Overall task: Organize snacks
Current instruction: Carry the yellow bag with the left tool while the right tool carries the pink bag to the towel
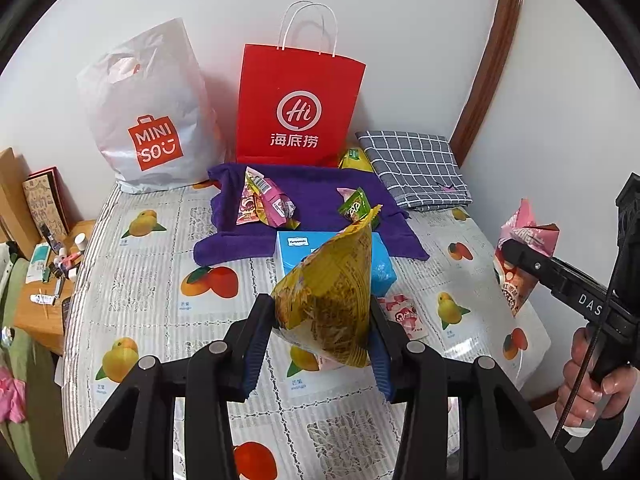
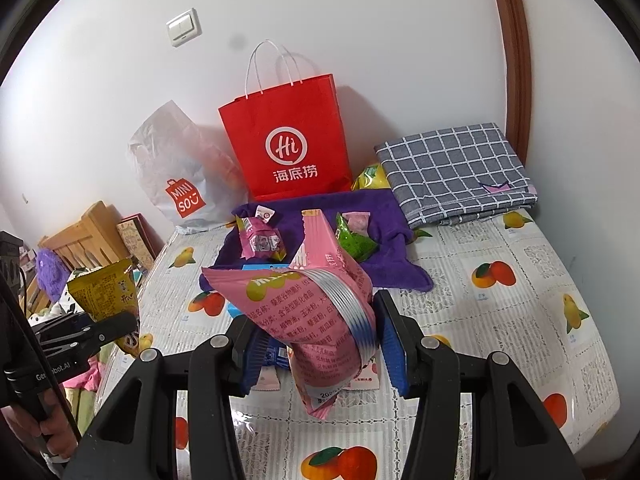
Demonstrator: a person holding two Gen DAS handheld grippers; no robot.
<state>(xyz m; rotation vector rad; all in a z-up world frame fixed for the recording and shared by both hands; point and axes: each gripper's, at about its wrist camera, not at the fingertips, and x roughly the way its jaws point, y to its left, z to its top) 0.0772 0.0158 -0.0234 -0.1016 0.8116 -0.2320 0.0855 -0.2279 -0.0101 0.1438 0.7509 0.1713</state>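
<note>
My left gripper [image 1: 320,308] is shut on a yellow snack bag [image 1: 332,296], held above the fruit-print cover [image 1: 140,272]. My right gripper [image 2: 314,316] is shut on a pink snack bag [image 2: 316,320] with a silver band. Each shows in the other's view: the right gripper [image 1: 507,250] with its pink bag [image 1: 520,232] at the right edge, the left gripper [image 2: 132,322] with its yellow bag [image 2: 106,290] at the left. On a purple towel [image 1: 312,188] lie pink packets [image 1: 266,202] and a green packet [image 1: 354,204]. A red paper bag [image 1: 300,104] stands upright behind it.
A white Miniso bag [image 1: 152,112] leans on the wall left of the red bag. A blue box [image 1: 292,252] and a small pink packet [image 1: 404,316] lie under my grippers. A folded checked cloth [image 1: 416,168] is at the back right, with a yellow packet [image 1: 354,158] beside it. A cluttered wooden side table [image 1: 48,280] stands left.
</note>
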